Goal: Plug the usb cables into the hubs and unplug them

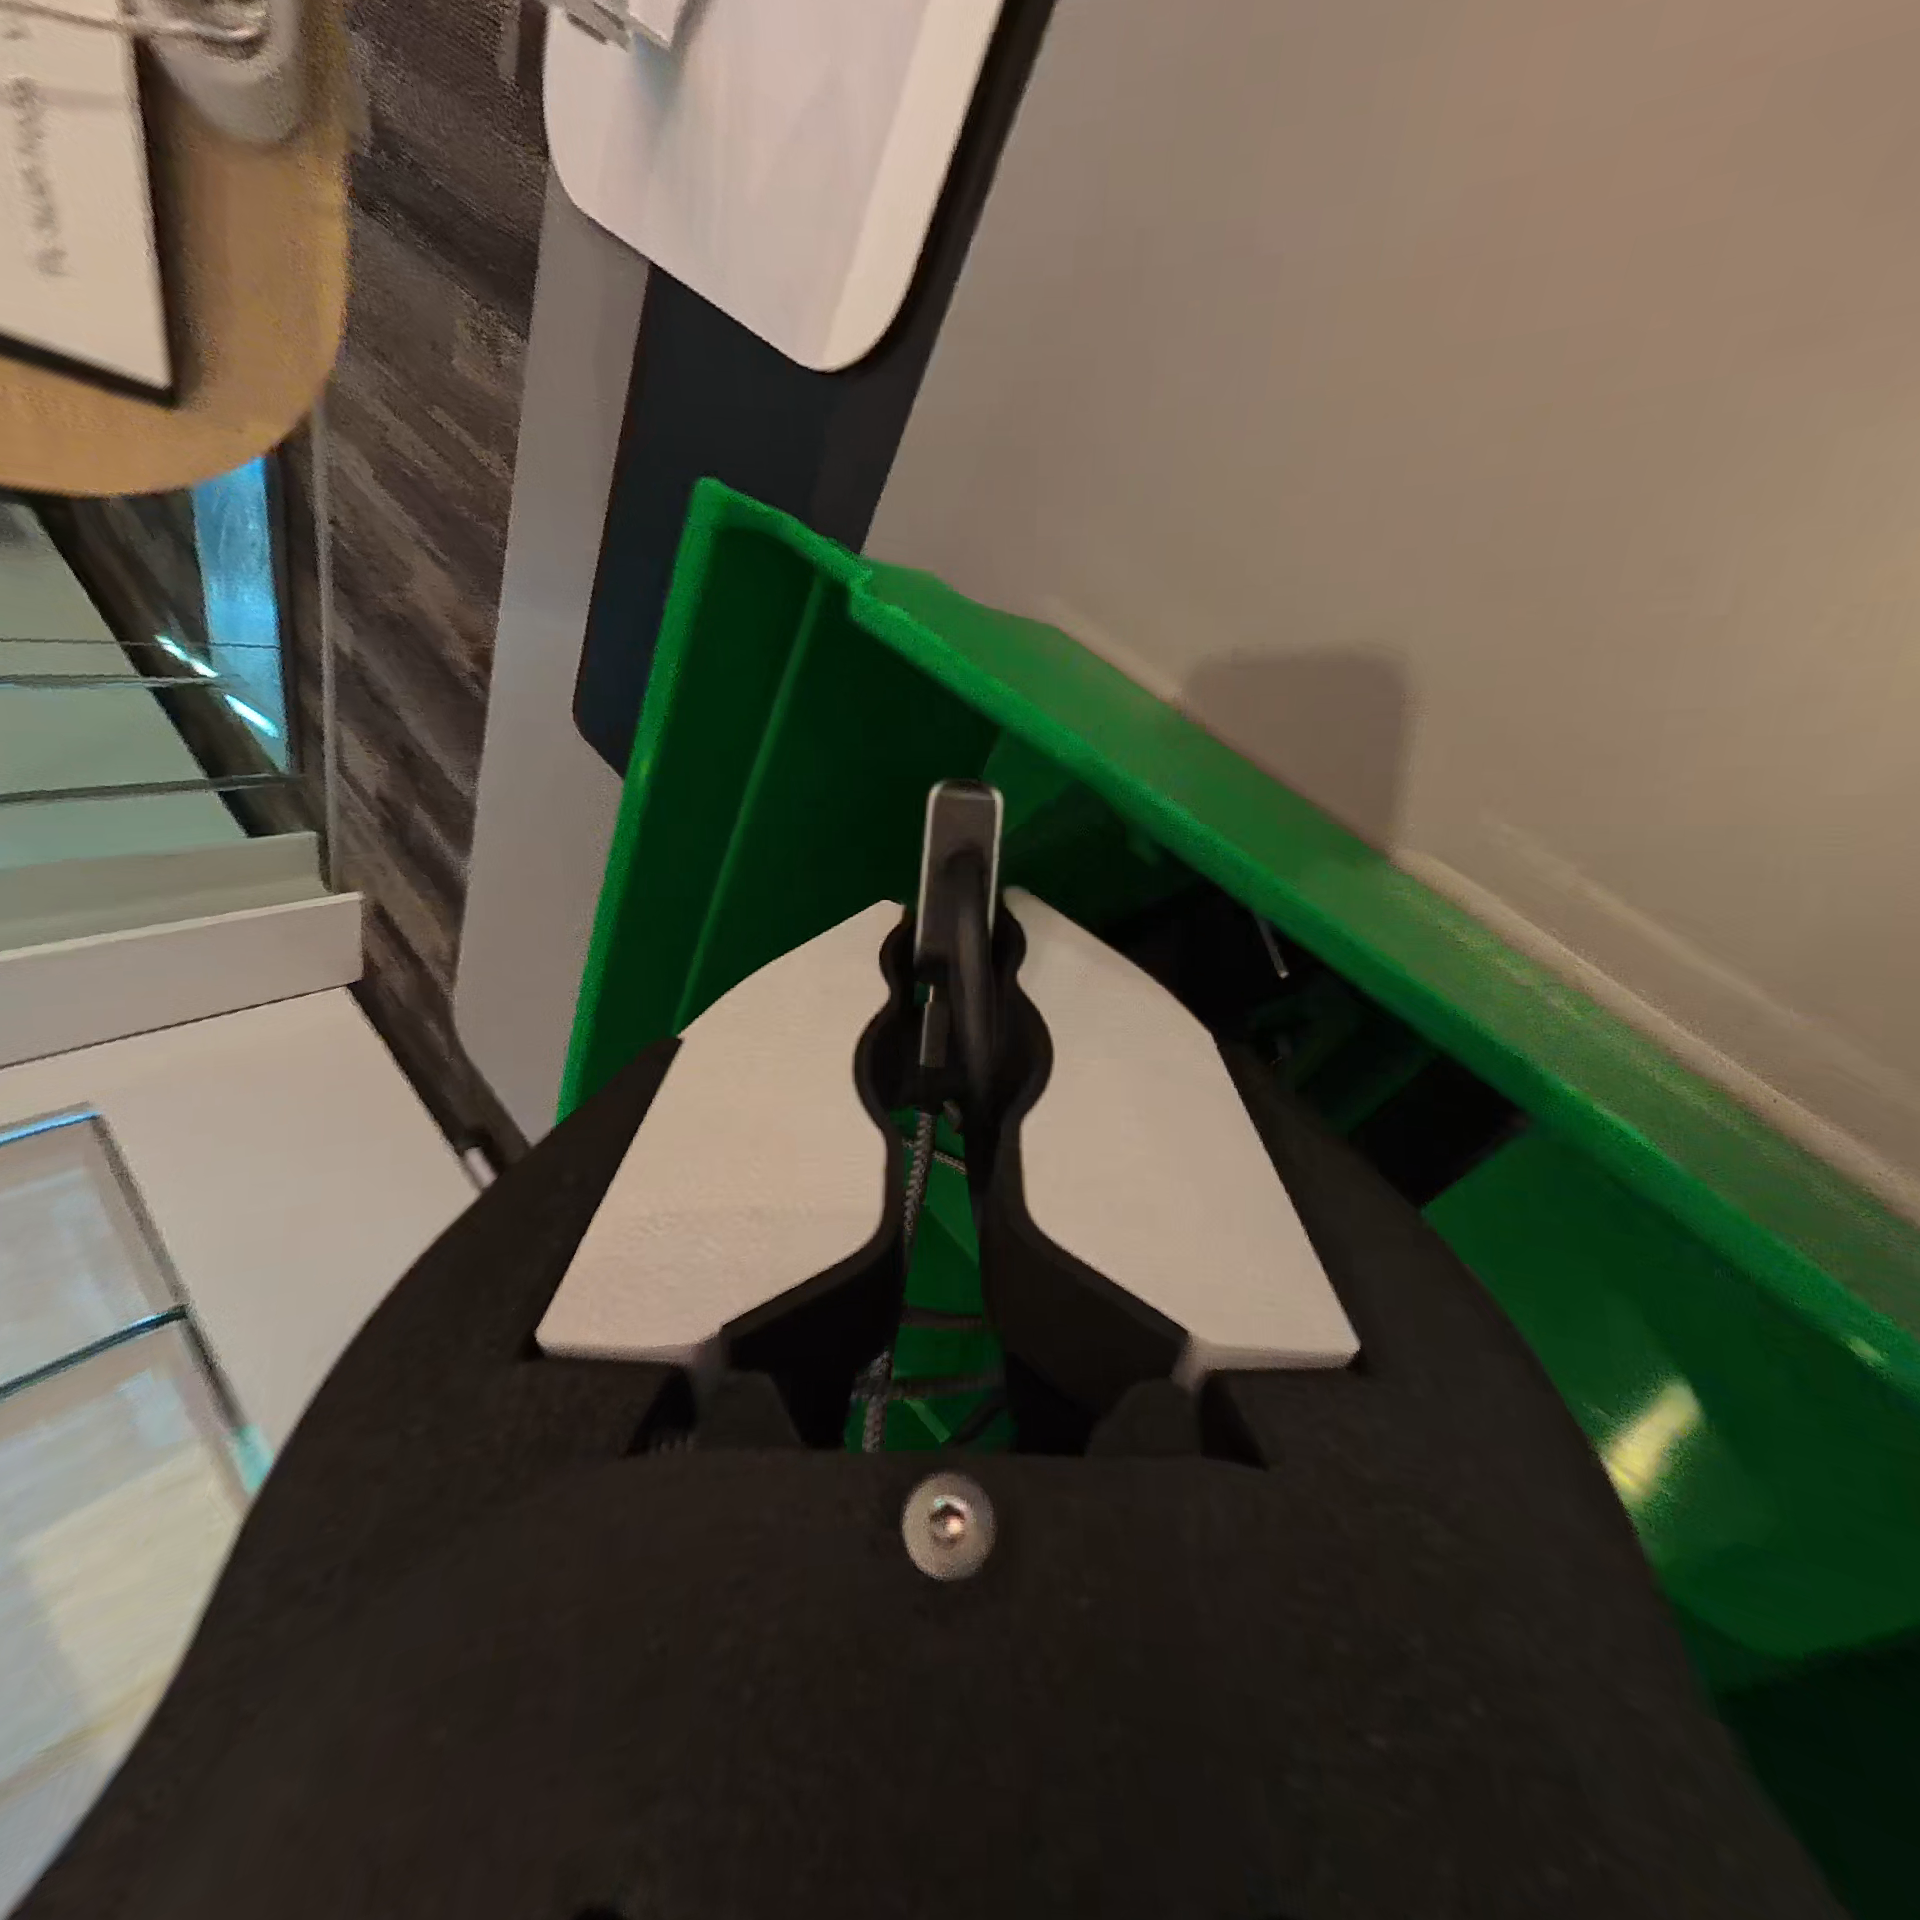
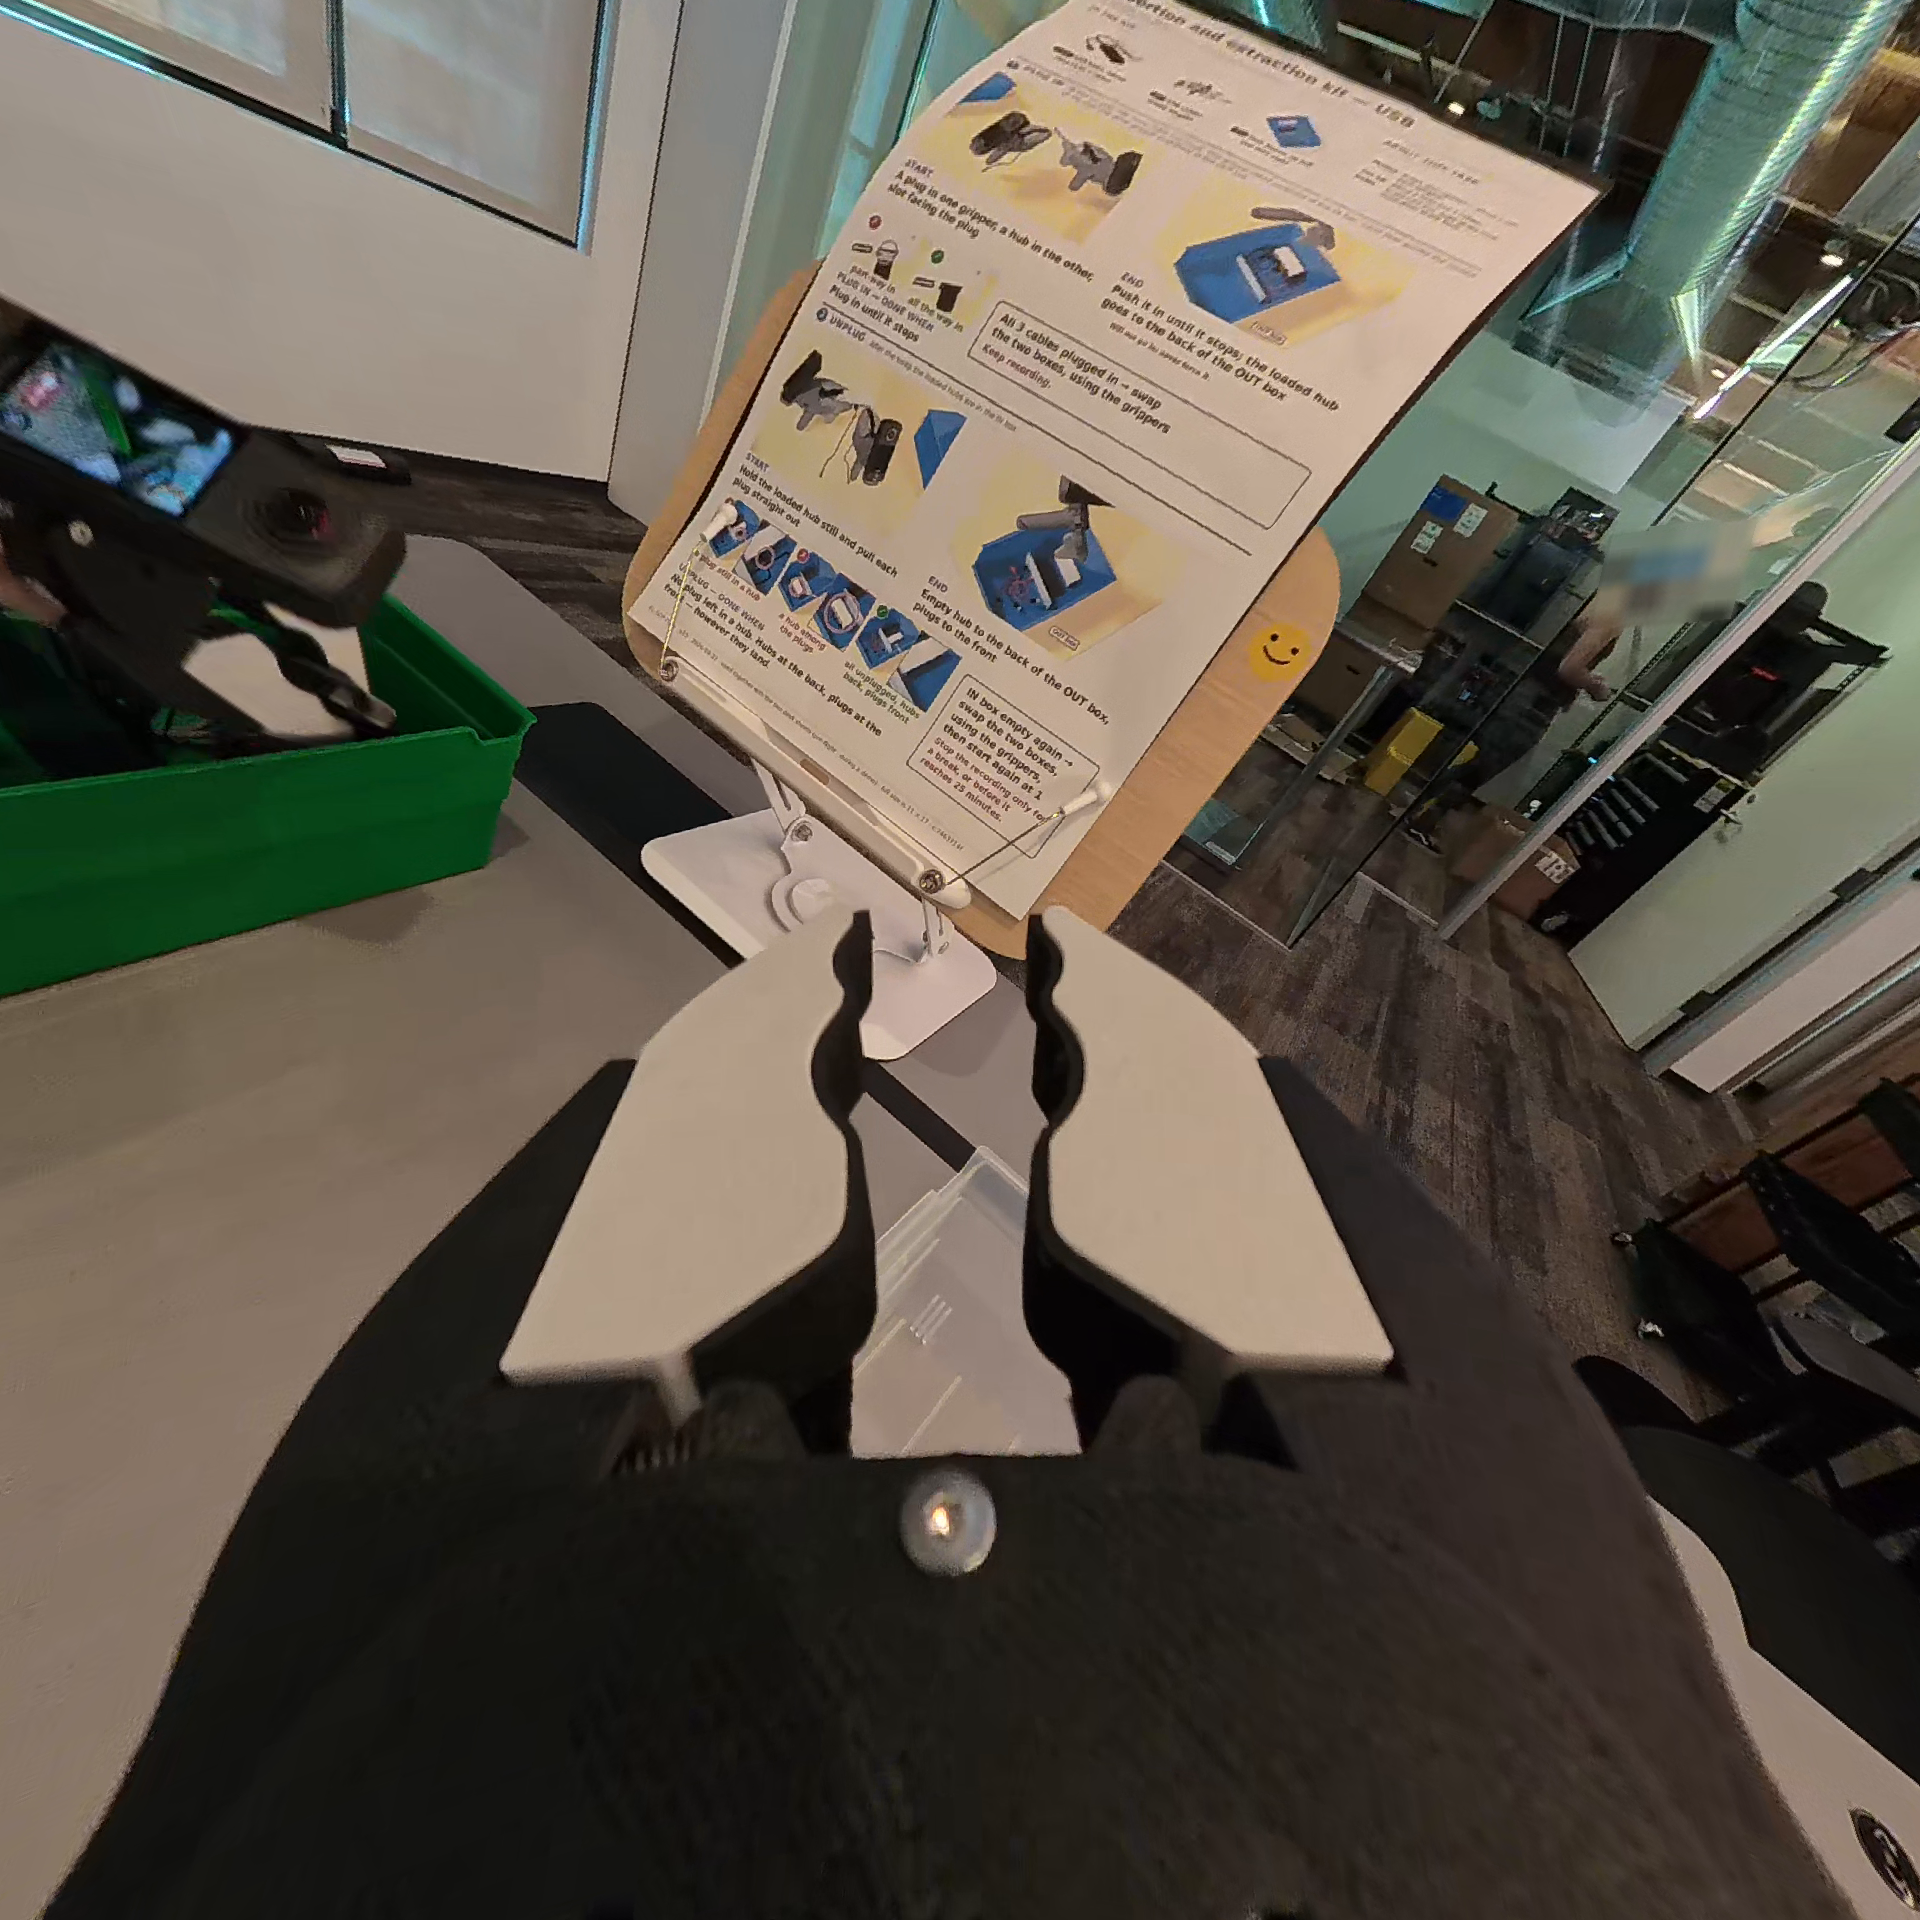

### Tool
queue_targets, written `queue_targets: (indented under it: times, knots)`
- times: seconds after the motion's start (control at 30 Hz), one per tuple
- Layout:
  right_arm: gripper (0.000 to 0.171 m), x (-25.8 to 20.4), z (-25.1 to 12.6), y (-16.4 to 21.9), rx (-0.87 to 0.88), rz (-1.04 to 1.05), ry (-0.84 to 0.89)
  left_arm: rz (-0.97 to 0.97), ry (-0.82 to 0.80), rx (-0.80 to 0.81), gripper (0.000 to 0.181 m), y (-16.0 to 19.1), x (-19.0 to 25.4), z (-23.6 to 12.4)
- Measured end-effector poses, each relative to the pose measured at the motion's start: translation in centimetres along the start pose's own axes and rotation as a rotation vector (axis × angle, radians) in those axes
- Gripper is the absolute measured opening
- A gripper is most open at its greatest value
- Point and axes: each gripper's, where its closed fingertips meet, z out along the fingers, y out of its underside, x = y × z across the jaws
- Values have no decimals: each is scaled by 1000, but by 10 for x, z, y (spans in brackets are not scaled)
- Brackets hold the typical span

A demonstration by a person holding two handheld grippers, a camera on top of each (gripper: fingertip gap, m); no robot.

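Two grippers, two jobs: the left gripper (image 1: 961,914) is clamped on a USB plug (image 1: 964,844) above the green bin (image 1: 1351,935); the right gripper (image 2: 948,940), jaws apart, holds nothing. I judge fetching a hub comes next.

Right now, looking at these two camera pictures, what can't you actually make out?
- Left wrist view: the USB plug is clamped in the left gripper; the jaws hide most of its cable.
- Left wrist view: the green bin interior is dark and partly behind the jaws; no hub can be picked out.
- Right wrist view: the clear plastic box shows only between the open right gripper jaws.
- Right wrist view: the left gripper over the bin is blurred.
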Motion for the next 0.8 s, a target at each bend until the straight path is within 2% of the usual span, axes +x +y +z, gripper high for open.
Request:
queue_targets:
  times: [0.03, 0.23, 0.33, 0.4, 0.5, 0.6, 0.7, 0.8]
  knots:
    - [29, 0, 1, 1, -3, -2, 0, -36, 17, 18, 11, -1, -2, -5]
    - [28, -6, 6, 4, -12, 5, -20, -205, -84, 155, 11, -1, -40, -60]
    - [28, -20, 14, 3, -15, -6, -58, -303, -152, 274, 11, -4, -57, -108]
    - [28, -36, 22, 0, -9, -34, -94, -362, -145, 423, 11, -17, -57, -147]
    - [30, -65, 34, -12, 36, -88, -131, -451, -8, 754, 11, -51, -41, -214]
    - [45, -99, 41, -37, 179, -132, -144, -488, 206, 1003, 11, -80, -13, -270]
    - [57, -122, 43, -58, 296, -213, -69, -485, 419, 1122, 11, -103, 18, -299]
    - [63, -138, 39, -69, 368, -366, 14, -496, 608, 1158, 11, -120, 40, -308]
